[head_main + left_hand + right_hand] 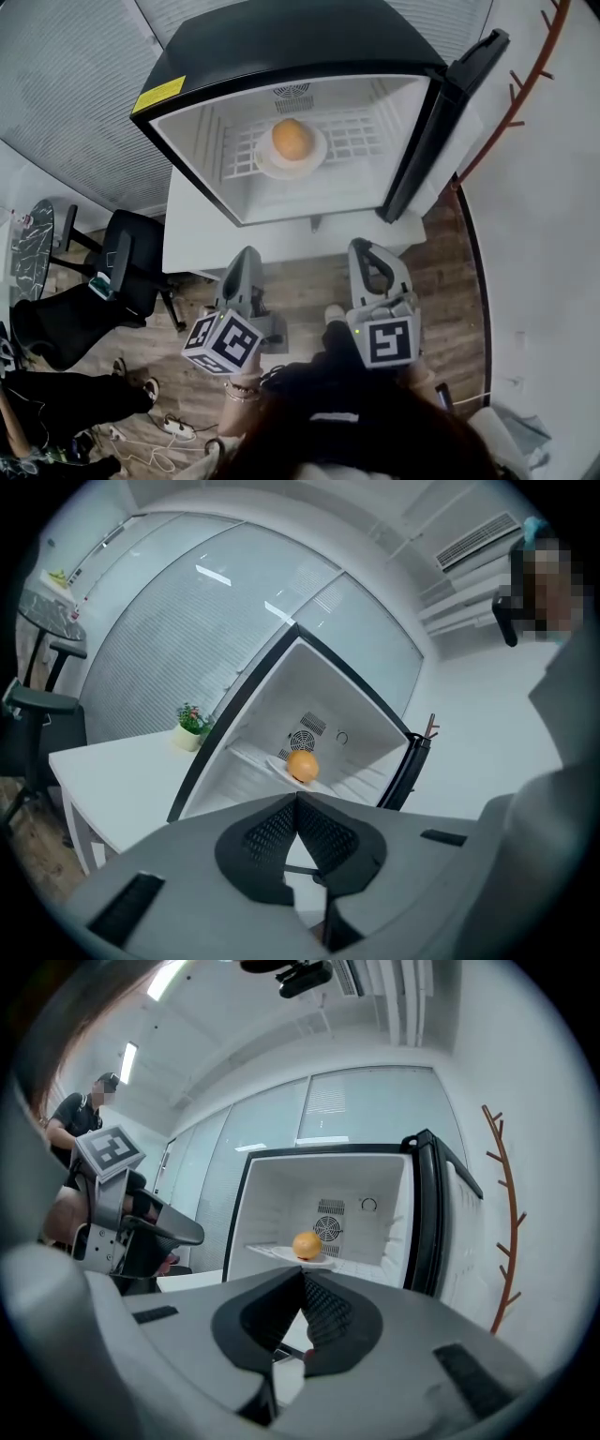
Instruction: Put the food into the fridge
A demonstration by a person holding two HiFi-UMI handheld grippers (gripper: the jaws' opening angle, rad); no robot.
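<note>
Orange (292,139) sits on a white plate (317,159), mid-way along the wire shelf (366,136) inside the fridge (281,37). The fridge stands on the white table (202,239). Door (441,112) hangs wide open at 3 o'clock of the orange. Left tool (297,801) and right tool (302,1274) are at 6 o'clock of the fridge, well apart from it, each pressed together on nothing.

Food looks placed; closing the door probably remains.

Risk: a hard swing would jolt the cabinet, and the round orange, loose on the plate, could roll off. A closed tool could also slip off the smooth door edge.
</note>
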